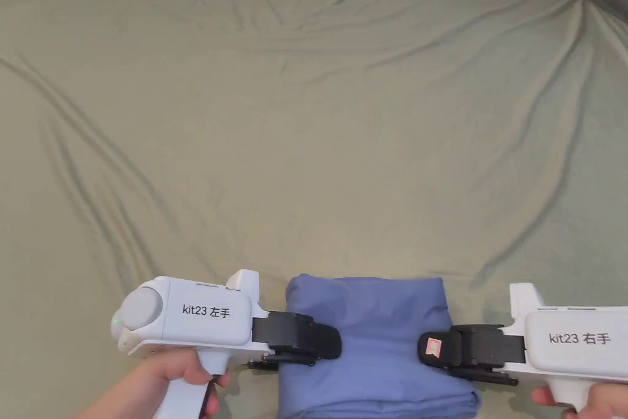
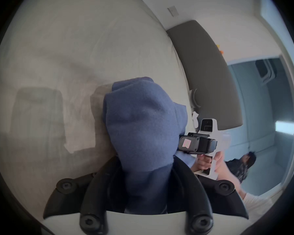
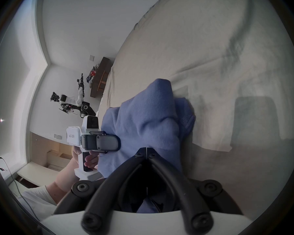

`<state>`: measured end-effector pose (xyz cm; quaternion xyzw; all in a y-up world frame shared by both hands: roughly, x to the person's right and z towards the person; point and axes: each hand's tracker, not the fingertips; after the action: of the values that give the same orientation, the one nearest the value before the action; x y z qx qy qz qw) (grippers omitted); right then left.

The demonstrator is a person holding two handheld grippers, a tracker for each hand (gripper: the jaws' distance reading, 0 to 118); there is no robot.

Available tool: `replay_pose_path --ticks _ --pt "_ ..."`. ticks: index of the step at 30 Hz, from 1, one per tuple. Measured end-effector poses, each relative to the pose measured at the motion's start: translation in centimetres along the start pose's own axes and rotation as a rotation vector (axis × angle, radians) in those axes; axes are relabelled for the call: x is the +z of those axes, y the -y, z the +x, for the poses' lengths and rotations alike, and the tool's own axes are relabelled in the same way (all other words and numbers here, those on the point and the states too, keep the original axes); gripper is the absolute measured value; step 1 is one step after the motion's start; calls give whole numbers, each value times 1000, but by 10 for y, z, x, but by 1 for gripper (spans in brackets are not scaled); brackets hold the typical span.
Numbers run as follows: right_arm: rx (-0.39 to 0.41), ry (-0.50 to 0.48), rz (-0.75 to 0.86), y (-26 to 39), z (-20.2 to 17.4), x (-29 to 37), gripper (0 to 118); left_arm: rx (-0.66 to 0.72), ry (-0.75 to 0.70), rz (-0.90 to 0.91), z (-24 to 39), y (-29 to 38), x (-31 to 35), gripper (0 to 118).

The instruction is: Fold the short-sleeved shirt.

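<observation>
Olive-green sheet (image 1: 319,119) covers the bed, creased, with a white wall behind it. Blue short-sleeved shirt (image 1: 374,346) sits at the near edge, folded into a compact block.

Both my hands are low and level, grippers pointing inward at each other across the shirt. My left hand (image 1: 178,377) grips the handle from below, my right hand (image 1: 589,402) likewise at the frame corner.

Left gripper (image 1: 319,340): jaws on the shirt's left edge. In the left gripper view (image 2: 146,169) the fabric runs down between the two jaws and bunches up in front of them, so I'm clamped on cloth there.

Right gripper (image 1: 438,346): jaws on the shirt's right edge. In the right gripper view (image 3: 146,151) the tips meet with barely a slit between them, blue cloth pinched in and more of it showing below, behind the linkage.

Shirt orientation: from the head view the block is roughly rectangular, long axis running away from me toward the far side of the bed, rounded fold at the far end, stacked layer edges at the near end. Both gripper views show the cloth humped up between my two grips.

Across the room in the right gripper view: a dark wooden shelf (image 3: 101,77) and a robot arm (image 3: 75,101) on the floor.
</observation>
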<state>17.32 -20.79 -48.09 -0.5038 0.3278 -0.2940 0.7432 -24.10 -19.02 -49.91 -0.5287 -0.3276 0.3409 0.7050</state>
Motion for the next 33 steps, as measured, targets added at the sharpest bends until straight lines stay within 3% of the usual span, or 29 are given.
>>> replay_pose_path --ticks 3,7,9,13,18,22,26,28,31,33 --pt "6 1 22 11 -13 15 0 -118 -86 13 25 8 4 27" --pt "60 -32 64 26 -35 42 0 -122 -120 6 51 4 44 25" --pt "100 -29 105 35 -47 54 0 -185 -229 6 59 1 73 24" --pt "103 -70 143 58 -74 68 0 -246 -430 14 55 -13 150 24" --pt "123 -63 173 71 -81 77 0 -257 -714 33 23 -34 250 24" --pt "141 -39 186 73 -86 79 0 -140 -887 50 -21 -54 307 24" --pt "138 16 201 71 -86 80 0 -303 -1298 -146 -67 -63 307 23" --pt "157 57 203 70 -89 82 0 -261 -1473 -188 -93 -66 308 22" --pt "178 59 208 70 -92 85 0 -207 -1515 -130 -114 -63 318 22" --pt "189 64 211 69 -93 86 0 -142 -1472 -67 -113 -51 327 32"
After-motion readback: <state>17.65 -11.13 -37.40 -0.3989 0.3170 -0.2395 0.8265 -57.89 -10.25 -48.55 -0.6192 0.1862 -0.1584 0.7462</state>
